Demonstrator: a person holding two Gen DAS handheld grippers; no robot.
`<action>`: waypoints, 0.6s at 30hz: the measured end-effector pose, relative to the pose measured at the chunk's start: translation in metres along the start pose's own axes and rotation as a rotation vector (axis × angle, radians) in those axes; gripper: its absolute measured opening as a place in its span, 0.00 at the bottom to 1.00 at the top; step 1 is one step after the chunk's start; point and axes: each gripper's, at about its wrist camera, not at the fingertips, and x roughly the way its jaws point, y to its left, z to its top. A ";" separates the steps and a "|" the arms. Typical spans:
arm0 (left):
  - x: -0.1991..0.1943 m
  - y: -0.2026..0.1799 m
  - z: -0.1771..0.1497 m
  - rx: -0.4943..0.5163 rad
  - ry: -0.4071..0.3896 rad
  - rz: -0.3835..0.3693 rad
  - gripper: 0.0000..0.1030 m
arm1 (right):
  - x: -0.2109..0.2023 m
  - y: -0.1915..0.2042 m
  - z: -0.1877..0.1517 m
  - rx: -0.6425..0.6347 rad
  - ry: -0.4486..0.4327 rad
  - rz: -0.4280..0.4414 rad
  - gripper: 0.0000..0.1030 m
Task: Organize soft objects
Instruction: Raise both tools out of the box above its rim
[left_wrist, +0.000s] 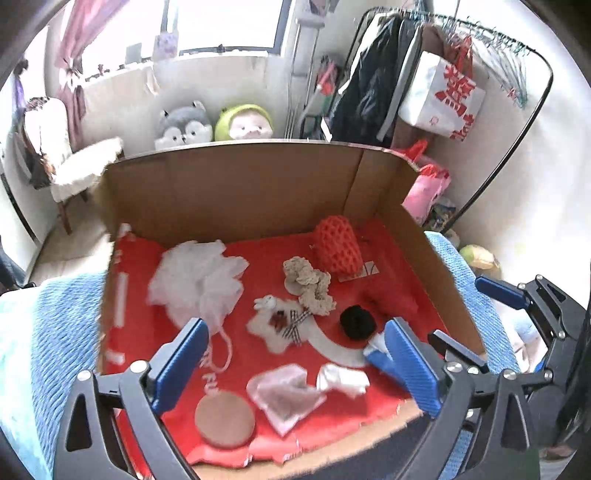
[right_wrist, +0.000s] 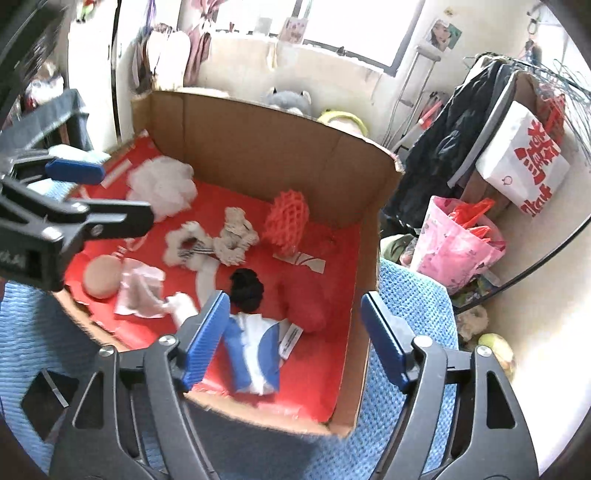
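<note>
A cardboard box (left_wrist: 236, 184) with a red floor holds several soft things: a white mesh puff (left_wrist: 199, 280), an orange net sponge (left_wrist: 338, 247), a beige crochet scrunchie (left_wrist: 308, 284), a white fluffy scrunchie (left_wrist: 277, 325), a black scrunchie (left_wrist: 356, 323), a round beige puff (left_wrist: 224, 419), a pink cloth (left_wrist: 284, 395) and a blue-and-white fabric piece (right_wrist: 255, 354). My left gripper (left_wrist: 295, 362) is open and empty over the box's near side. My right gripper (right_wrist: 295, 339) is open and empty above the blue-and-white piece.
The box sits on a blue knitted blanket (right_wrist: 402, 325). Two plush toys (left_wrist: 184, 125) stand behind the box. A clothes rack (left_wrist: 443, 74) with bags stands at the right. A chair (left_wrist: 62, 158) stands at the left.
</note>
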 end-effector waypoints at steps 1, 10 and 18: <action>-0.007 -0.001 -0.004 0.001 -0.012 0.008 0.98 | -0.003 -0.001 -0.002 0.007 -0.006 0.005 0.73; -0.058 0.001 -0.043 0.002 -0.129 0.096 1.00 | -0.032 0.004 -0.025 0.062 -0.053 0.043 0.84; -0.044 0.013 -0.070 -0.007 -0.188 0.158 1.00 | -0.007 0.004 -0.042 0.126 -0.062 0.065 0.85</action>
